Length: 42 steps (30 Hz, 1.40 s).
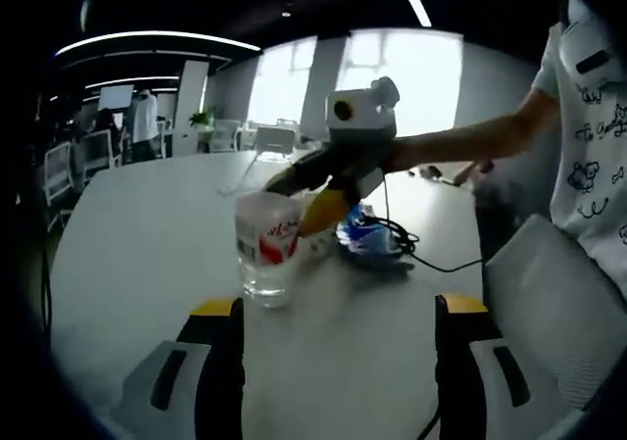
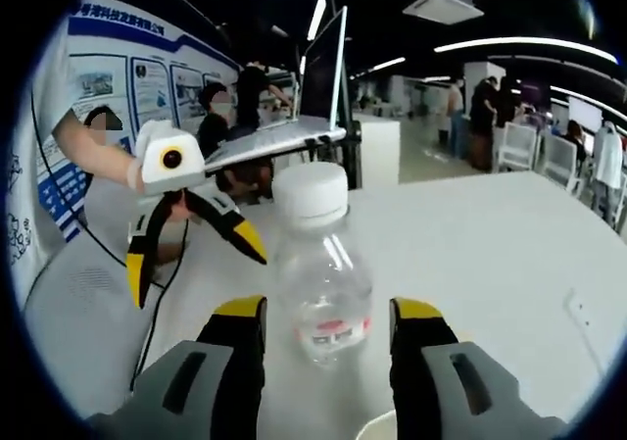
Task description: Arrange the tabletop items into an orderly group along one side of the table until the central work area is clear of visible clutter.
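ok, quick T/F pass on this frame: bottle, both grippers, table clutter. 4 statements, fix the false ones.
1. The water bottle stands upright with a white cap on. True.
2. The right gripper is clamped on the bottle. False: its jaws stand open on either side of it.
3. The left gripper is open. True.
4. The bottle lies on its side on the table. False: it stands; a blue packet and a black cable lie behind it.

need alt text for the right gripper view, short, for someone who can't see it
A clear plastic bottle with a white cap stands on a white table, between the open yellow-tipped jaws of the right gripper, not yet gripped. The left gripper, held by a person's hand, hangs open to the bottle's left. Behind are a laptop, a poster wall and people.
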Each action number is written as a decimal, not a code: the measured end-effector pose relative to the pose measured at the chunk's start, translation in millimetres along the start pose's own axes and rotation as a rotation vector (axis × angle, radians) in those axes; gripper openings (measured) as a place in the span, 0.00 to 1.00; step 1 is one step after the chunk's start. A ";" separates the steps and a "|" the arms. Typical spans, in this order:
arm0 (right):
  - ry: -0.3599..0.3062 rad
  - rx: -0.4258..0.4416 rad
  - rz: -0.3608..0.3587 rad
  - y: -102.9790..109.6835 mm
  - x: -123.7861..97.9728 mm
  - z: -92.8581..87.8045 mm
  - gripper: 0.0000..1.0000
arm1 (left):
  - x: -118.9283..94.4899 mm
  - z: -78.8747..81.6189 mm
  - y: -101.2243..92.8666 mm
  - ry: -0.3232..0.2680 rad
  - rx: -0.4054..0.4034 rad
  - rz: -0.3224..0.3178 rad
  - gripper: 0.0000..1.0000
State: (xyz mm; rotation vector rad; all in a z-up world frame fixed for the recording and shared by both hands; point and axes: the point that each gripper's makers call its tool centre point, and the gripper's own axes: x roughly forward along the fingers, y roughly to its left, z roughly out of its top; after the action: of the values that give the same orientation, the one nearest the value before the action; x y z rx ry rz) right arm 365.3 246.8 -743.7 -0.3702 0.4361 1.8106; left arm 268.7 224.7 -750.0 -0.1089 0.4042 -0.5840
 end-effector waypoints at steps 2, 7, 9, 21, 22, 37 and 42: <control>-0.002 -0.006 0.008 -1.0 2.8 1.4 0.46 | 0.3 -2.1 -0.2 0.003 -0.006 -0.001 0.76; -0.011 -0.011 0.023 -0.9 7.2 1.8 0.45 | 1.2 -6.6 1.1 0.007 -0.015 0.002 0.76; -0.004 -0.009 0.022 -0.5 8.3 -0.1 0.45 | 2.2 -7.5 2.1 0.005 -0.019 0.003 0.75; -0.021 -0.028 0.030 1.9 14.1 1.0 0.41 | 7.0 -12.0 3.6 0.010 -0.030 -0.010 0.74; -0.020 -0.029 0.031 1.8 14.6 0.9 0.41 | 7.3 -12.2 4.2 0.011 -0.030 -0.010 0.74; -0.052 -0.024 0.040 3.4 15.8 2.2 0.37 | 8.2 -15.6 5.1 0.017 -0.040 -0.018 0.73; -0.058 -0.023 0.038 3.4 15.3 3.2 0.36 | 8.1 -15.2 5.6 0.017 -0.045 -0.015 0.73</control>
State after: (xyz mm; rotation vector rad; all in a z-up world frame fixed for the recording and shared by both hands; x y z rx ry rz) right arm 357.7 260.4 -747.5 -0.3259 0.3846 1.8597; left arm 271.6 225.0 -767.9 -0.1499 0.4336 -0.5915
